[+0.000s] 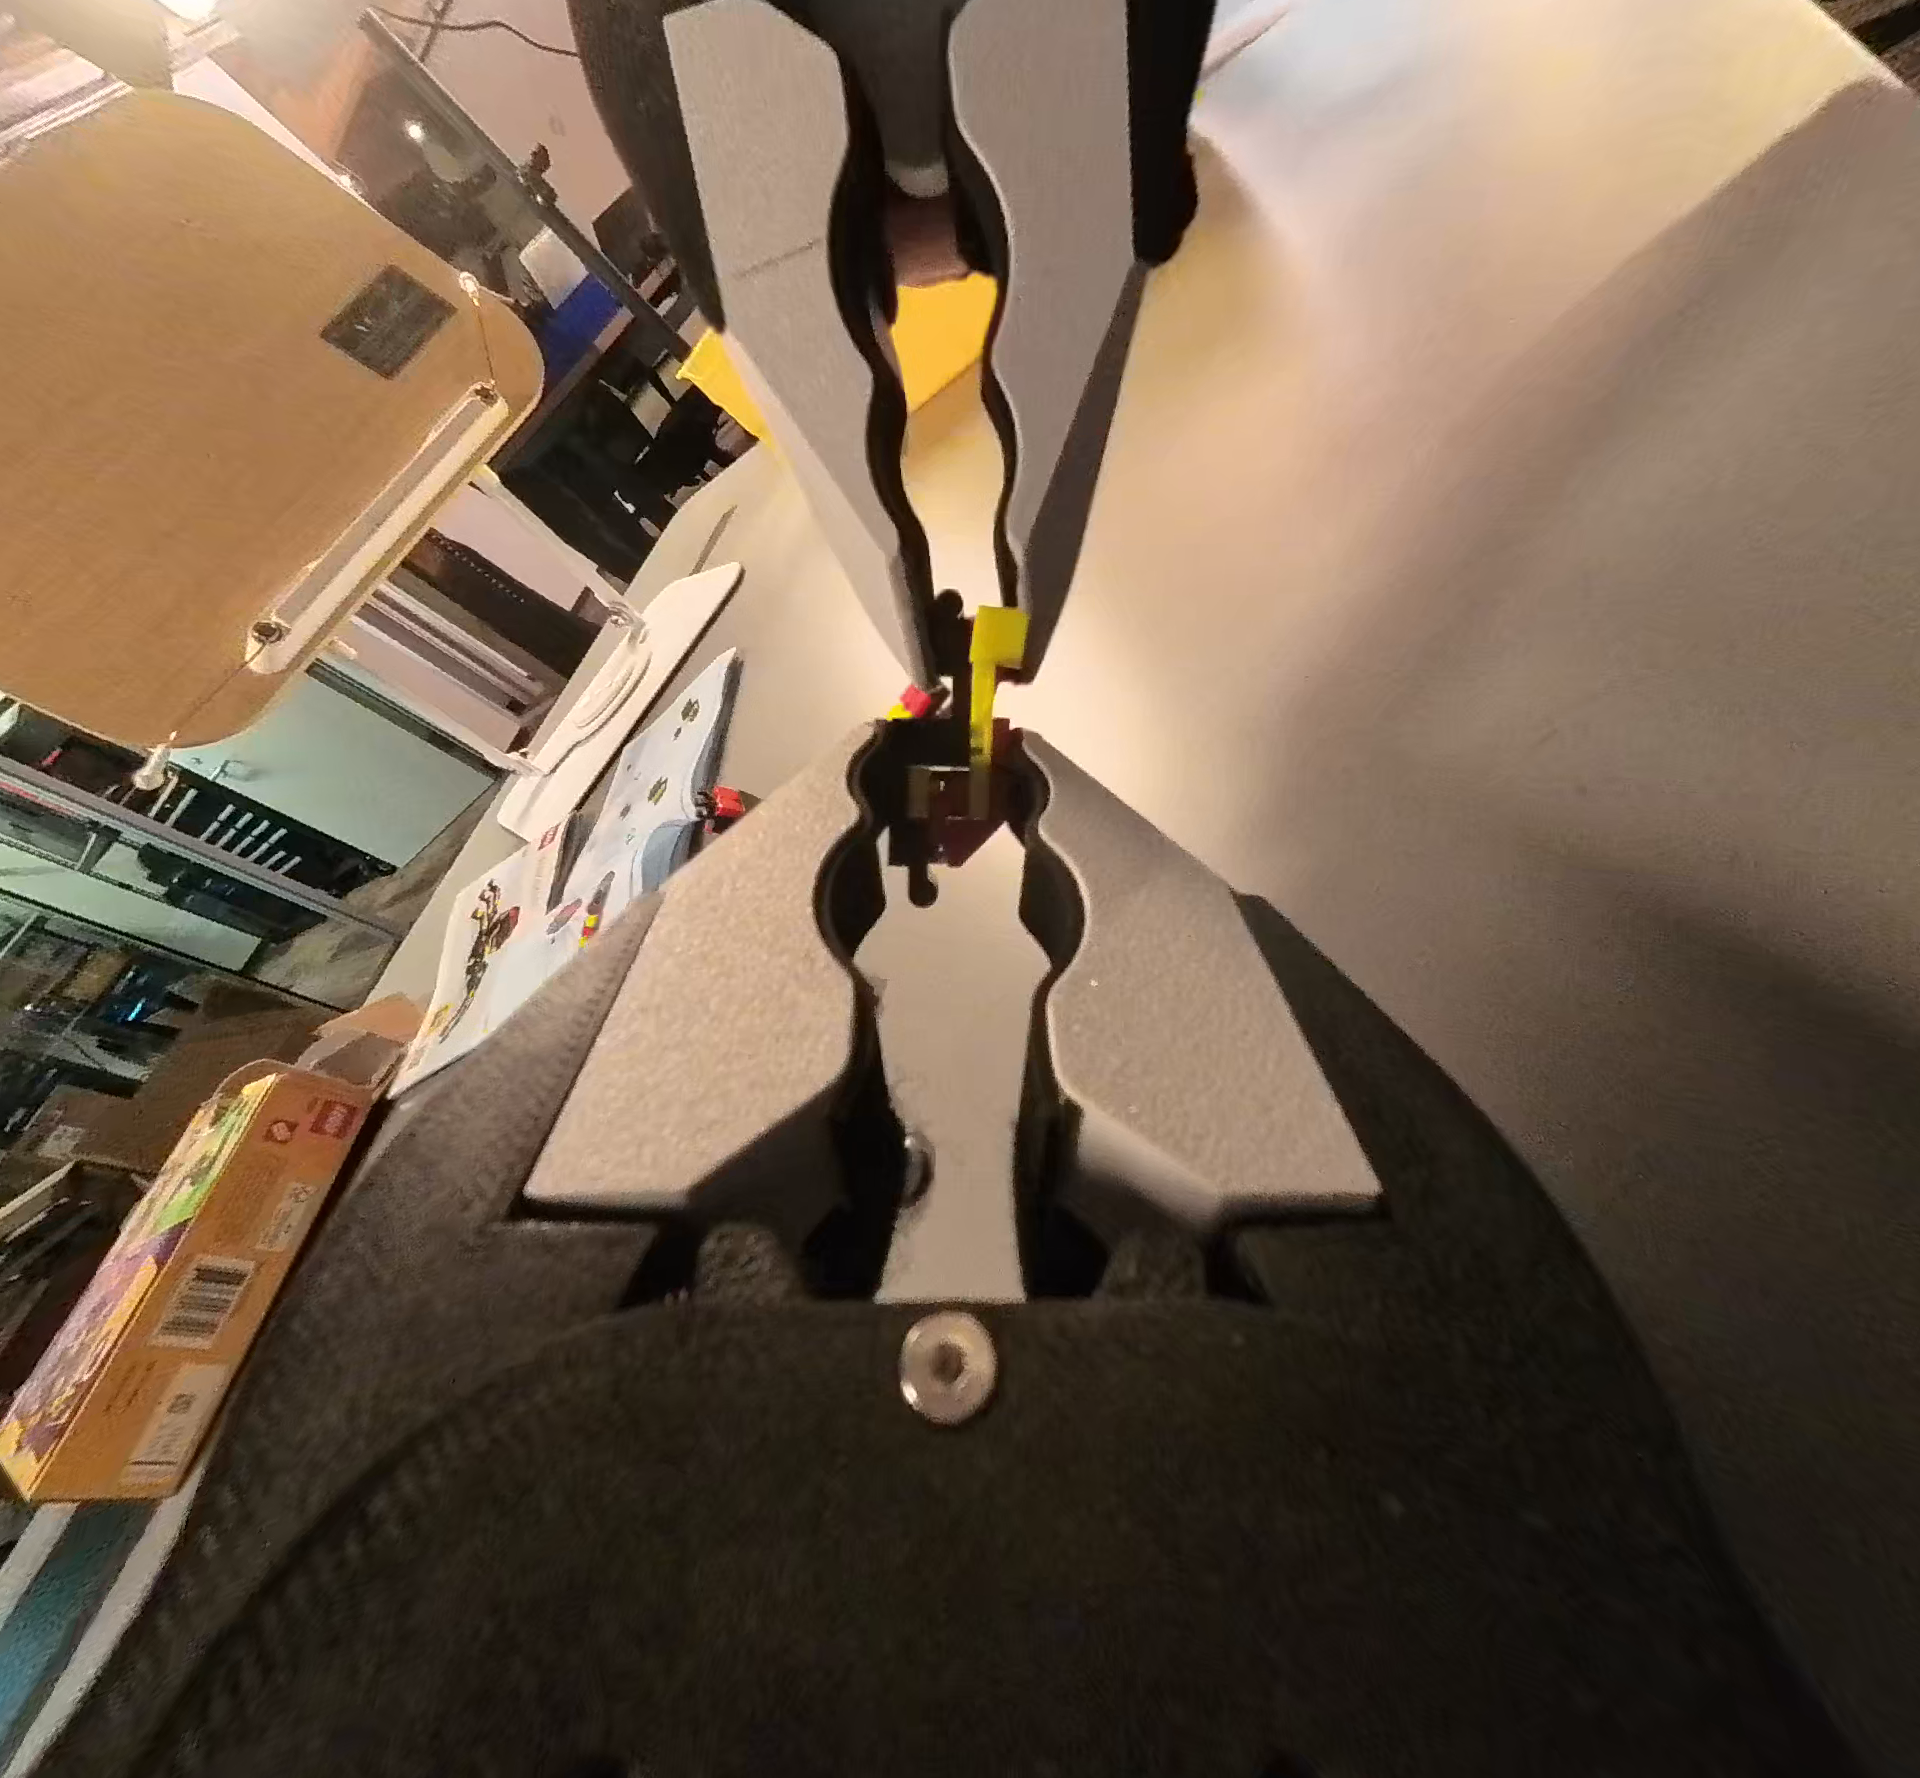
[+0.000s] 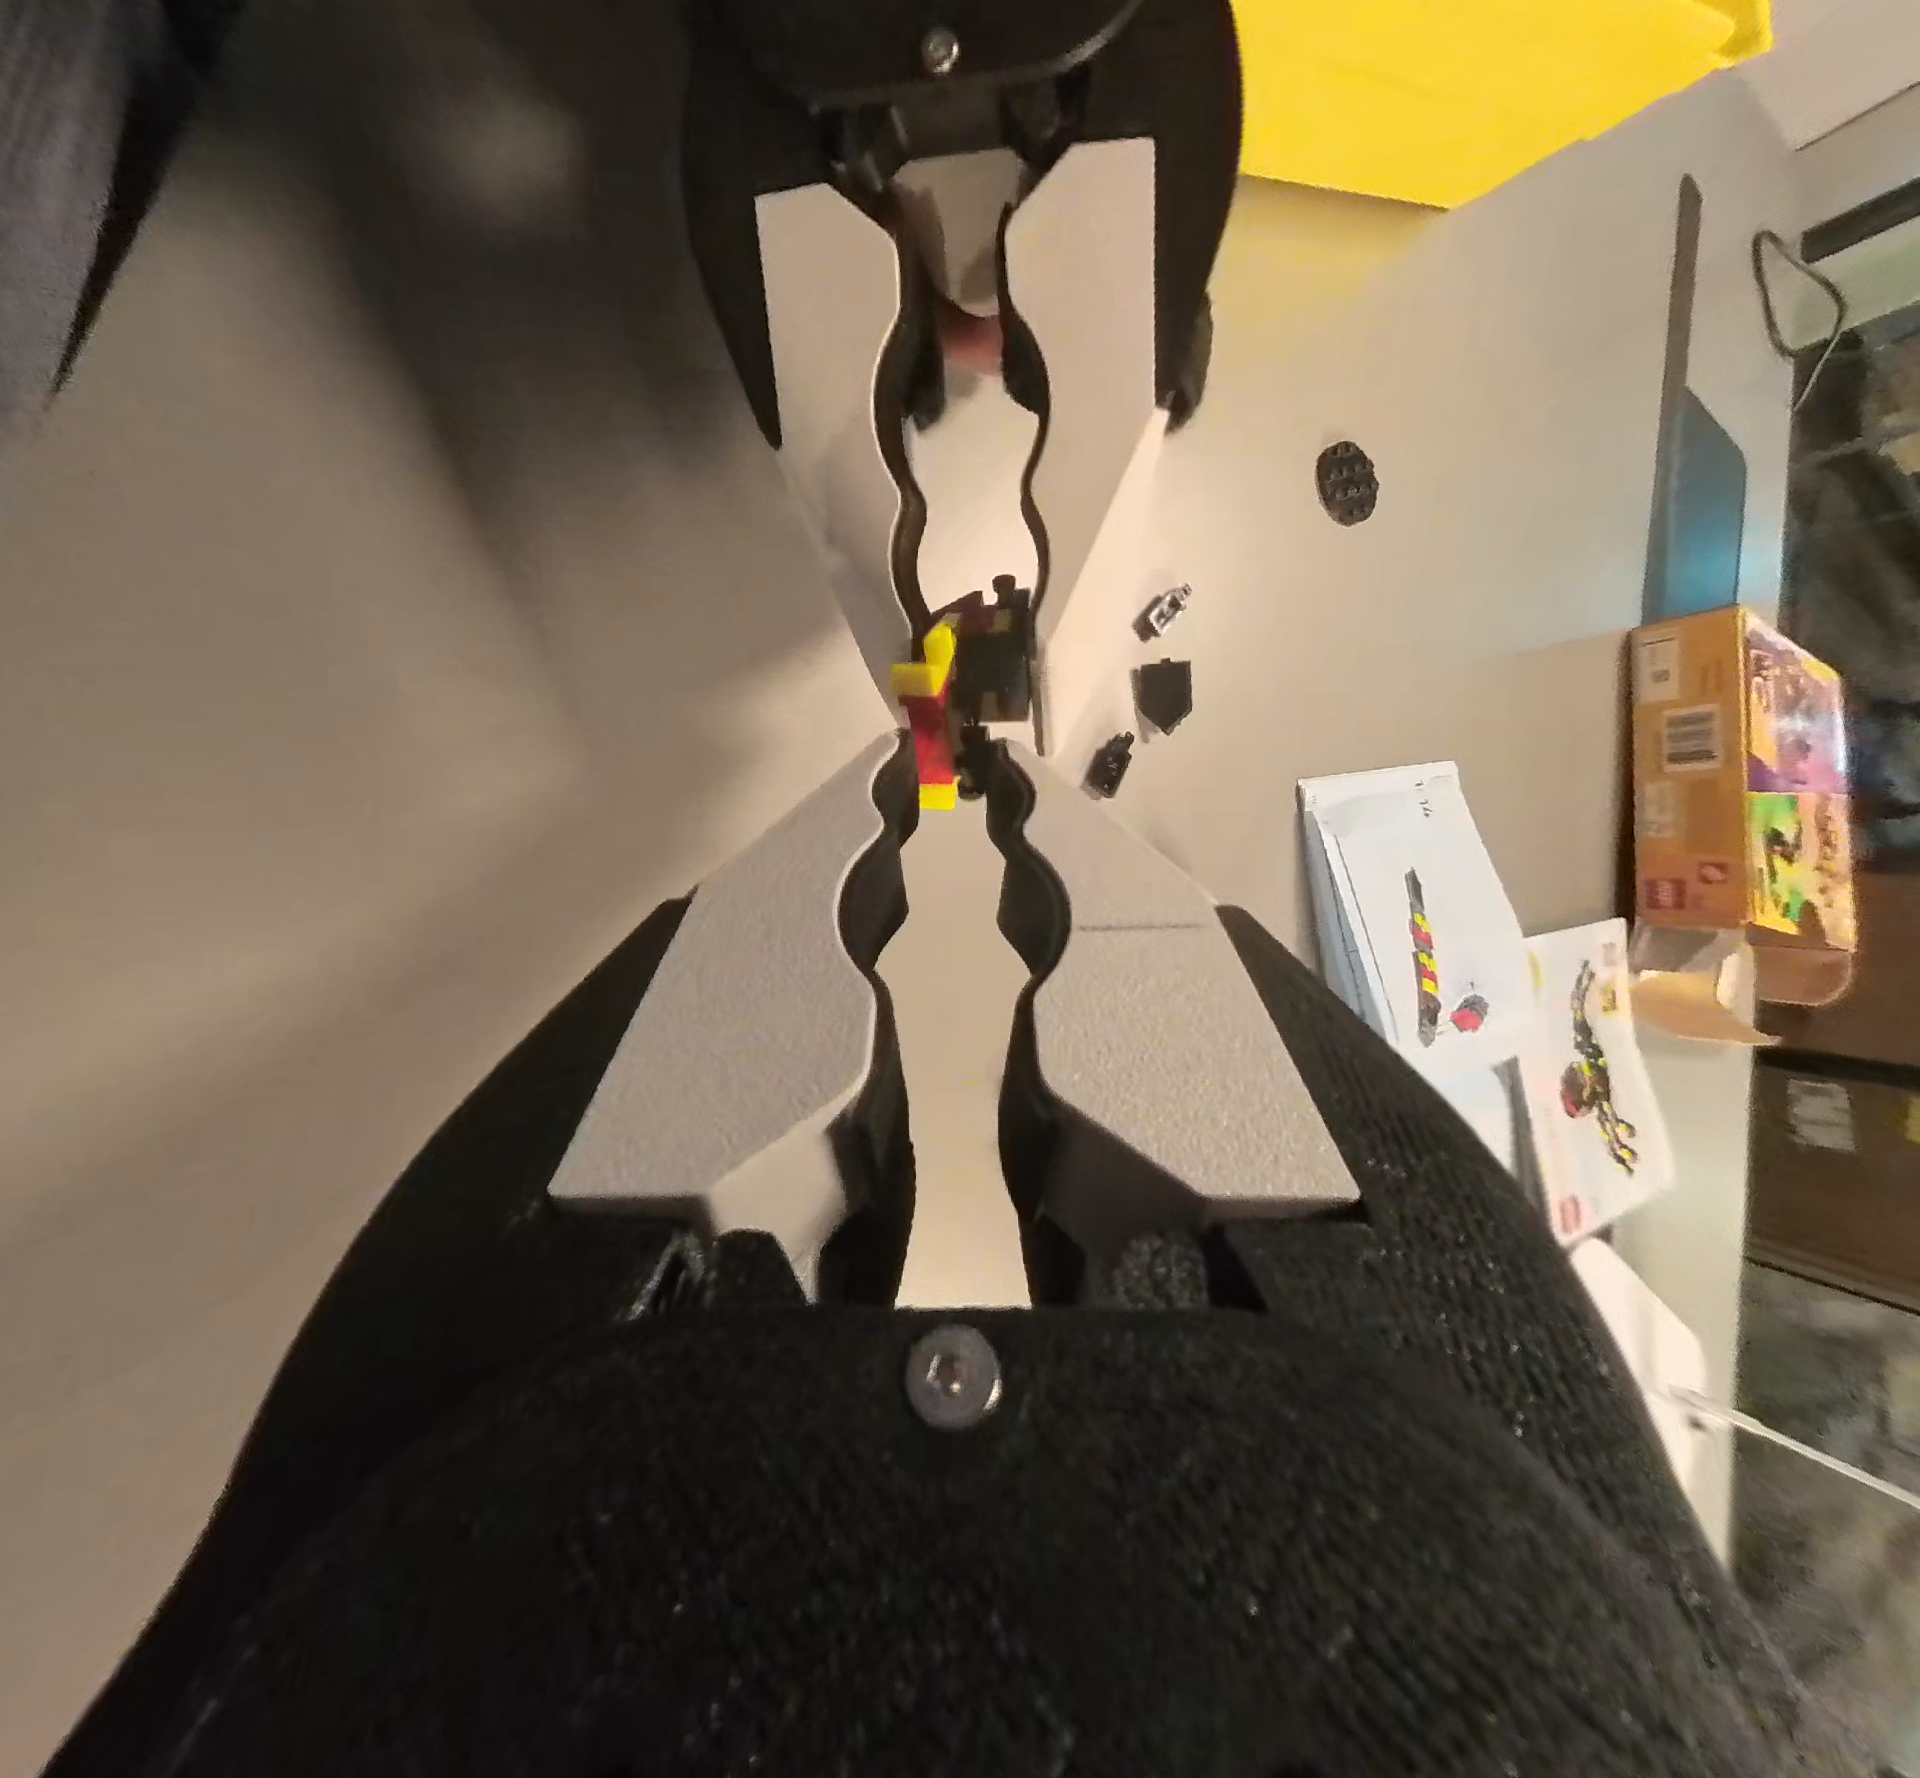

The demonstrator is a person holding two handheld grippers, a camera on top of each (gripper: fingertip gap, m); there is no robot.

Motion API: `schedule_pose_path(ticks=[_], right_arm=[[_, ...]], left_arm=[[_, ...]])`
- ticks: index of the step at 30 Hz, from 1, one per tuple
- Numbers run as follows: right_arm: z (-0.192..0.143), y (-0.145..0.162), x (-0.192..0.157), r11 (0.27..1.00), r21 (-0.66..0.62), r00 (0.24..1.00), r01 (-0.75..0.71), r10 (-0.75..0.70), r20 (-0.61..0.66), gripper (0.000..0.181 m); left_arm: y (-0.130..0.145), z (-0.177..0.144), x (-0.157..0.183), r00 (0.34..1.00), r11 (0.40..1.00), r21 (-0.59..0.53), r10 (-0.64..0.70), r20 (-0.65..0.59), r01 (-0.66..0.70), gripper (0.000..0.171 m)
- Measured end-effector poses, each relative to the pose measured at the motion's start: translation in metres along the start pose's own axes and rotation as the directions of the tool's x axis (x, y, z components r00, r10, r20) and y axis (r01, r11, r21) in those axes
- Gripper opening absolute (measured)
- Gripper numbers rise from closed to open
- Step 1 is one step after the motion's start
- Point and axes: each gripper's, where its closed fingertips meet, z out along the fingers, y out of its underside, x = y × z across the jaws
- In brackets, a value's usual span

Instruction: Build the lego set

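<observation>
My left gripper (image 1: pixel 951 762) is shut on a small black and dark red lego assembly (image 1: pixel 951 803), held above the white table (image 1: pixel 1455 585). My right gripper (image 1: pixel 971 674) comes in from the opposite side, tip to tip with it, and is shut on a yellow and red lego piece (image 1: pixel 995 637) that touches the assembly. In the right wrist view my right gripper (image 2: pixel 945 762) holds the red and yellow piece (image 2: pixel 932 741) against the black assembly (image 2: pixel 992 668), which sits in the left gripper (image 2: pixel 971 684).
Loose pieces lie on the table: a round black plate (image 2: pixel 1348 481), a small grey part (image 2: pixel 1169 608) and two black parts (image 2: pixel 1162 694). Instruction booklets (image 2: pixel 1392 907), an open lego box (image 2: pixel 1735 772) and a yellow bin (image 2: pixel 1455 14) stand nearby. A wooden chair back (image 1: pixel 208 378) is at the left. Only a small space, under 4 cm, lies between the two pairs of fingers. The round black plate (image 2: pixel 1348 481) is about 25 centimetres from both grippers' fingertips.
</observation>
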Motion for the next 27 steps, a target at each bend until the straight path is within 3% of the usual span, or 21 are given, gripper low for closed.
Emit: schedule_pose_path(ticks=[12, 20, 24, 27], right_arm=[[0.001, -0.001, 0.005, 0.999, -0.009, 0.998, 0.050, -0.051, -0.024, 0.012], [0.002, 0.012, 0.005, 0.999, -0.039, 0.999, 0.022, -0.023, -0.025, 0.042], [-0.001, 0.024, 0.019, 0.981, 0.053, 0.982, -0.186, 0.188, -0.036, 0.042], [0.014, 0.036, 0.038, 0.909, 0.116, 0.912, -0.399, 0.407, -0.048, 0.029]], left_arm=[[0.000, 0.000, -0.006, 0.999, 1.000, 0.000, 0.029, 0.045, -0.029, 0.019], [0.007, -0.003, -0.017, 0.990, 0.996, -0.058, 0.076, 0.122, -0.070, 0.019], [0.021, -0.006, -0.016, 0.961, 0.963, -0.184, 0.226, 0.161, -0.196, 0.020], [0.032, -0.010, -0.015, 0.931, 0.923, -0.275, 0.322, 0.170, -0.269, 0.020]])
